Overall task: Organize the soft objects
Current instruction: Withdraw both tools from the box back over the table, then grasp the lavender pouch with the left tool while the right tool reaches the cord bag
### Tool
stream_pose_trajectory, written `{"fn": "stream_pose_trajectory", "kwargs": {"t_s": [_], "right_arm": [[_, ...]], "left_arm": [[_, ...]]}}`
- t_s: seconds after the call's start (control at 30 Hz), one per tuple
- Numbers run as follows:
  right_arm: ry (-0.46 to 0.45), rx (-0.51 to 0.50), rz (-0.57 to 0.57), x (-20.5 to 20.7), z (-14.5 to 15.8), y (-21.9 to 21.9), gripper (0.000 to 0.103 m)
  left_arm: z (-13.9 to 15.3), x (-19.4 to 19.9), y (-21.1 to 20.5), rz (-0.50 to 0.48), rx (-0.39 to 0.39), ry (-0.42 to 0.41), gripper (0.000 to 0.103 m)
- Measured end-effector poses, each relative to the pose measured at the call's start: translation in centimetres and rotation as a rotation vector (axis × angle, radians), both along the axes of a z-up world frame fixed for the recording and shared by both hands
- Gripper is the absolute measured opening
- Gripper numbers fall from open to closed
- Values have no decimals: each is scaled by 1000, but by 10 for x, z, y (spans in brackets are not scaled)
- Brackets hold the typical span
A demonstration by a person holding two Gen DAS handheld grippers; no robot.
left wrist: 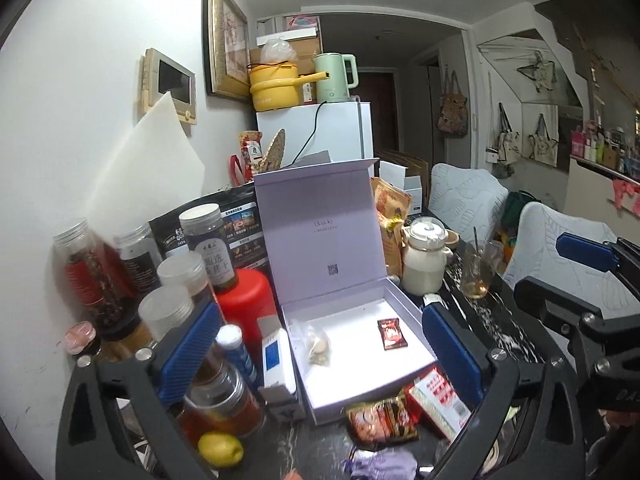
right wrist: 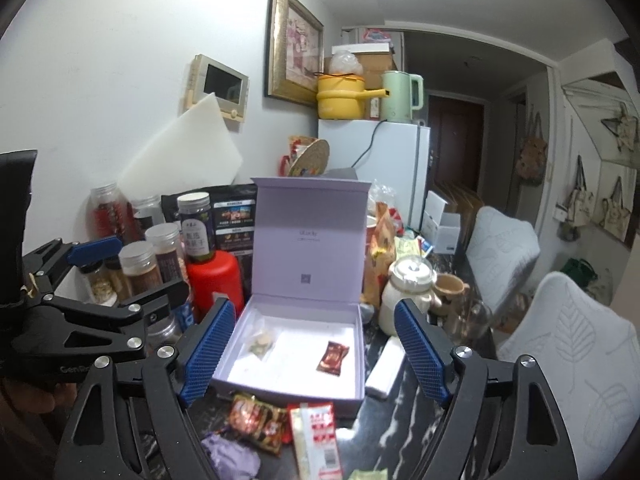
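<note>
Lying inside the open lilac gift box are two soft packets: a dark red candy sachet toward the right wall and a clear bag of pale lumps by the left wall, well apart from each other. The box's lid stands upright behind the tray. In front of the box, on the dark marbled bench, lie a red snack packet, a red-and-white sachet and a lilac fabric pouch. Left of the box stand a red canister and clear jars; right of it, a cream teapot. The left gripper and the right gripper both have their jaws spread wide, holding nothing.
</note>
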State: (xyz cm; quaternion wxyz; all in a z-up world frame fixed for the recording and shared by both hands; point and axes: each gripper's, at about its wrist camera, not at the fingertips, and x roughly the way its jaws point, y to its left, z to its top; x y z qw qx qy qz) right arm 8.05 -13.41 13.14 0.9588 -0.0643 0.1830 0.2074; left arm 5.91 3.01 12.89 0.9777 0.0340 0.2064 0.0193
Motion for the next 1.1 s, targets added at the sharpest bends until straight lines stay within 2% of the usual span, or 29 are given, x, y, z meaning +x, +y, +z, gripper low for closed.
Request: {"fn": "stream_pose_trajectory", "kwargs": {"t_s": [0.17, 0.27, 0.4, 0.73, 0.9, 1.1], "right_arm": [[18, 11, -9, -20, -10, -3, 84], [34, 16, -16, -30, -19, -4, 84], [57, 23, -35, -40, -32, -6, 84], [128, -14, -96, -62, -72, -15, 84], [203, 8, -98, -69, -95, -26, 84], [279, 68, -125, -75, -122, -37, 84]], "left_arm": [[-10, -19, 2, -49, -20, 17, 103], [-19, -28, 4, -33, -35, 35, 103], [-32, -40, 9, -44, -93, 69, 103], [-65, -55, -1, -71, -108, 149, 103], [-85, -59, -10, -191, -143, 212, 103], [-103, -62, -23, -242, -131, 262, 103]]}}
